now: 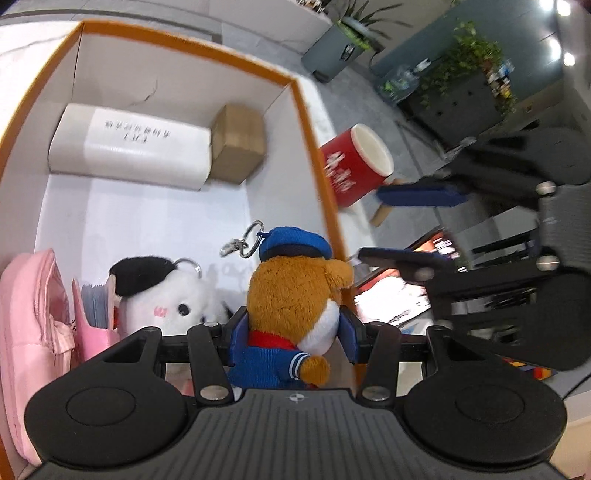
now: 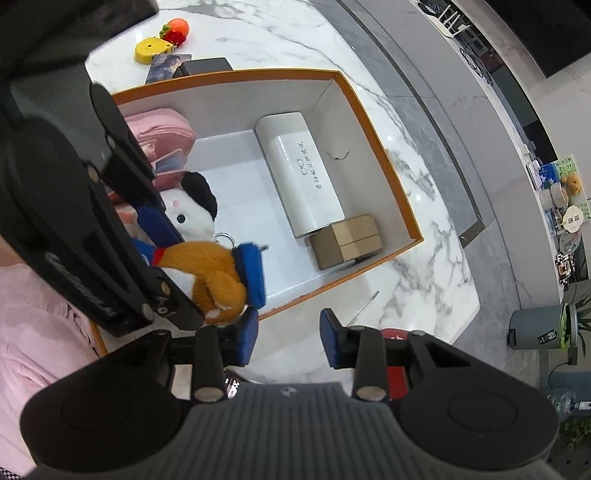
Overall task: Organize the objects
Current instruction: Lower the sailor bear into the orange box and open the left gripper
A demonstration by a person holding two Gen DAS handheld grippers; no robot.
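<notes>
A brown plush toy [image 1: 291, 288] in a blue cap and sailor suit, with a key ring on its cap, sits between the blue pads of my left gripper [image 1: 293, 328], which is shut on it. The toy hangs inside the orange-rimmed white box [image 1: 310, 122], near its right wall and beside a white plush [image 1: 162, 295] with a black cap. The right wrist view shows the same brown plush toy [image 2: 207, 262] held over the box [image 2: 399, 184]. My right gripper [image 2: 289, 338] is open with nothing between its pads, just outside the box's near rim, above the marble table.
The box also holds a long white case [image 2: 303, 173], a small cardboard box [image 2: 347, 242] and a pink pouch [image 2: 162, 127]. A red cup [image 1: 351, 166] stands outside the box. A yellow tape measure [image 2: 149, 50], a strawberry toy [image 2: 177, 29] and a black box [image 2: 205, 66] lie beyond it.
</notes>
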